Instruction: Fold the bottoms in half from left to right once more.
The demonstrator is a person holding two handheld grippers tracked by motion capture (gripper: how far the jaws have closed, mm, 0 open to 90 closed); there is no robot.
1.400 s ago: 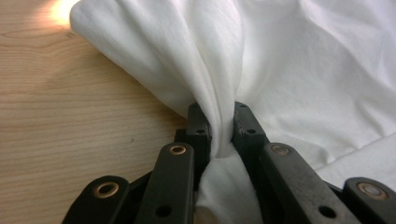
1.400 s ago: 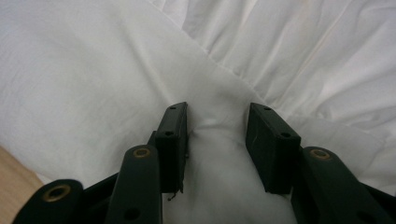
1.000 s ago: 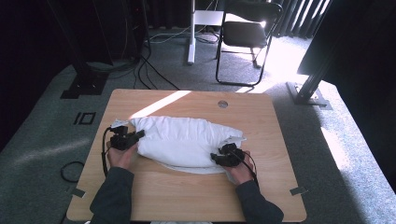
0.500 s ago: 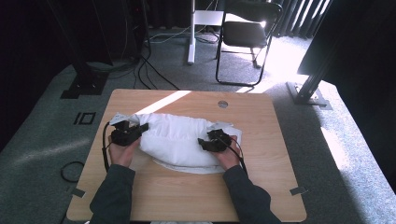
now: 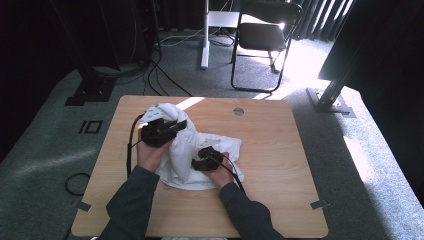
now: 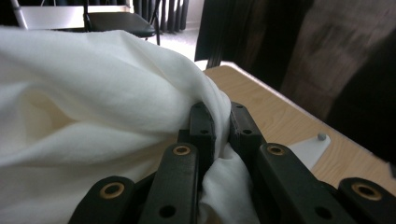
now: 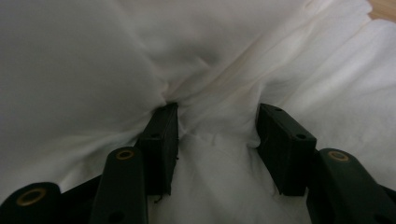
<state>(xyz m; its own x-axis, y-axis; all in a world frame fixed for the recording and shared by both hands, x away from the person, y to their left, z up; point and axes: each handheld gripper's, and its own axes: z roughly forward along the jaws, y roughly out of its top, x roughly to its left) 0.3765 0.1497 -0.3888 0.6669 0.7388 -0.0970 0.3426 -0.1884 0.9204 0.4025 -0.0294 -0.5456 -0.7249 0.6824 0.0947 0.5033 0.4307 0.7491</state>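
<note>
Item: white cloth (image 5: 192, 150), soft and bulky, bunched in the middle of the counter (image 5: 280, 165), its long axis running roughly from the counter's far-left area toward the near-centre.

Near end. Right hand-held gripper (image 5: 202, 162) is sitting low on the cloth's near-right part, pointing leftward into the heap. In the right gripper view its jaws are standing partly spread, having just been opening; cloth (image 7: 219, 126) is bulging up between them and touching the inner face of each finger (image 7: 161, 135), but the fabric there is lying loose, so this reads as a slack bite rather than a firm pinch. This hand is the nearer one to the flat part of the cloth lying on the counter.

Far end. Left hand-held gripper (image 5: 175, 126) is being held above the counter at the cloth's far-left end. In the left gripper view its jaws are pressed nearly together on a fold of the cloth (image 6: 93, 107), which is draping out over the fingers (image 6: 201, 128); the grip looks tight. The fabric is hanging from this raised point down toward the right hand.

Governing relation: the cloth is sloping from the raised left grip down to the low right one, so judging by this, the coming move is likely turning on the right hand finding a firmer hold nearby.
</note>
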